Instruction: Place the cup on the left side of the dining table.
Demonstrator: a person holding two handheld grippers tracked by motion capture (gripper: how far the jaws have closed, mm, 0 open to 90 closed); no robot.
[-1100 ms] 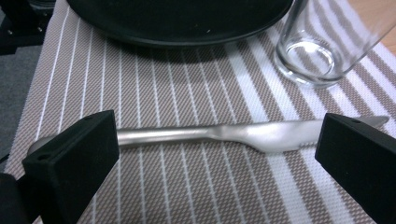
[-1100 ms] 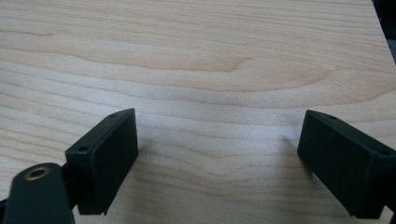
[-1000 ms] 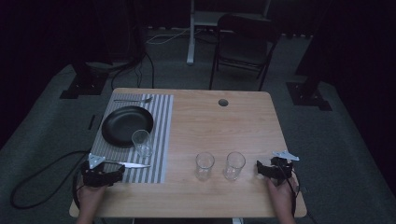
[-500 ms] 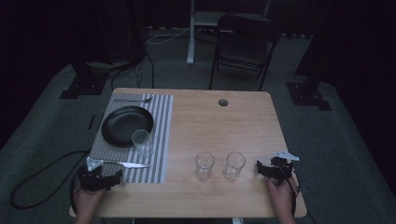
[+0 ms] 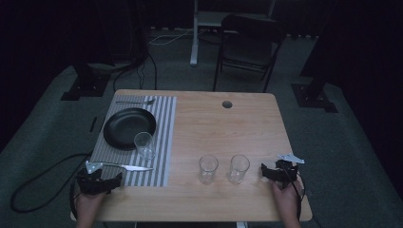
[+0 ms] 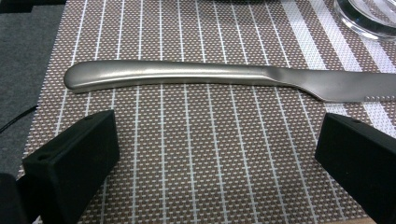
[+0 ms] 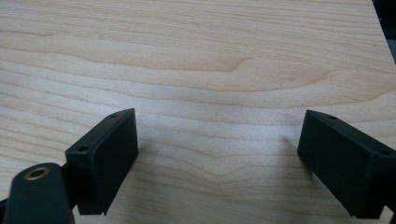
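A steel table knife (image 5: pixel 128 166) (image 6: pixel 210 77) lies crosswise near the front of a striped placemat (image 5: pixel 166 133) (image 6: pixel 187 163). My left gripper (image 5: pixel 100 178) (image 6: pixel 219 140) rests just short of the knife's handle, open, its jaws wide apart with only placemat between them. My right gripper (image 5: pixel 278 171) (image 7: pixel 219 140) sits at the front right of the wooden table (image 5: pixel 228 128), open over bare wood (image 7: pixel 210 70). Two empty clear glasses (image 5: pixel 208 168) (image 5: pixel 238 168) stand side by side just left of the right gripper.
On the placemat sit a black plate (image 5: pixel 129 127), a third glass (image 5: pixel 144 145) (image 6: pixel 369 18) at the plate's near right, and a fork (image 5: pixel 135 101) at the far end. A cable hole (image 5: pixel 227 104) marks the table's far side. A chair (image 5: pixel 247 42) stands behind.
My left gripper has drawn back slightly toward the table's front edge. The right gripper, knife and glasses have not moved.
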